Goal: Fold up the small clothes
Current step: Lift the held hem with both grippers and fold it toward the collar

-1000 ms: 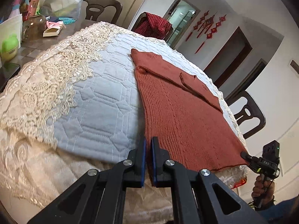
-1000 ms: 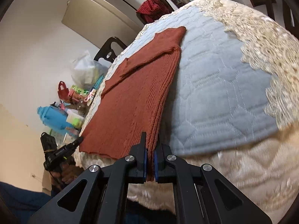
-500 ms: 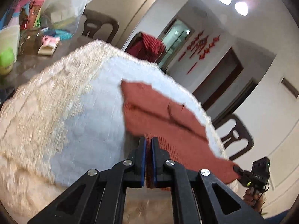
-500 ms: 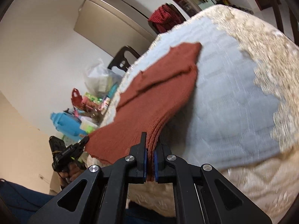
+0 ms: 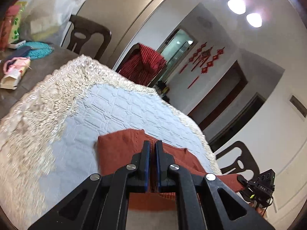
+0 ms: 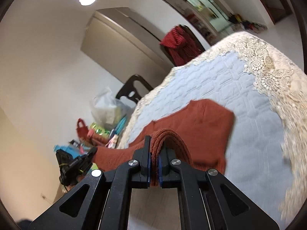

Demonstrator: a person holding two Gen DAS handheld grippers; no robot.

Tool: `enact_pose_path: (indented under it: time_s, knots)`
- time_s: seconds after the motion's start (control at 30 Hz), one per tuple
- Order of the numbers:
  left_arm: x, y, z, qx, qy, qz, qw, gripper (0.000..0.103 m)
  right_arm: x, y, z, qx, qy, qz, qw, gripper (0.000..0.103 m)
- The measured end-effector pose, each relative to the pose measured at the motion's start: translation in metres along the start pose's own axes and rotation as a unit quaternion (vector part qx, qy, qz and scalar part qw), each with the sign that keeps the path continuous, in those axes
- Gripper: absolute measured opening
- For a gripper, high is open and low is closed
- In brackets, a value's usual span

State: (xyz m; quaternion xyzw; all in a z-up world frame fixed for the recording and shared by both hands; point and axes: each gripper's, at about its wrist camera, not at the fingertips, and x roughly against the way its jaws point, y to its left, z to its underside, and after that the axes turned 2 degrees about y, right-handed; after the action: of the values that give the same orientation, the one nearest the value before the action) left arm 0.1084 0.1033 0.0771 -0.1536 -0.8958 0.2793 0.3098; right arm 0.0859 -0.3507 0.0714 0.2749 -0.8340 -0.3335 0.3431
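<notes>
Mid-fold. Our left gripper point(image 5: 150, 163) and right gripper point(image 6: 154, 165) each pinch the rust sweater point(image 6: 207, 126), lifted at the quilted table cover's point(image 6: 220, 80) near edge. Final fold, laying flat remain.

One rust sweater point(image 5: 117, 149), two claws (left point(image 5: 150, 147), right point(image 6: 154, 149)), three ceiling lights point(image 5: 236, 6).

No lettering reads clearly — the right gripper point(image 5: 242, 181) markings blur; illegible.
</notes>
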Motion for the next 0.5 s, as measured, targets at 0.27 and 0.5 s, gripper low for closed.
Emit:
enact_pose_path:
  time_s: [0.27, 0.5]
  knots:
    - [-0.086, 0.044, -0.001, 0.056, 0.081, -0.061, 0.9933, 0.007, -0.061, -0.062, -0.026, -0.082, 0.039, 0.030, 0.995, 0.005]
    - [-0.092, 0.038, -0.010, 0.055, 0.078, -0.058, 0.9937, 0.007, -0.076, -0.075, -0.033, -0.111, 0.054, 0.037, 0.992, 0.005]
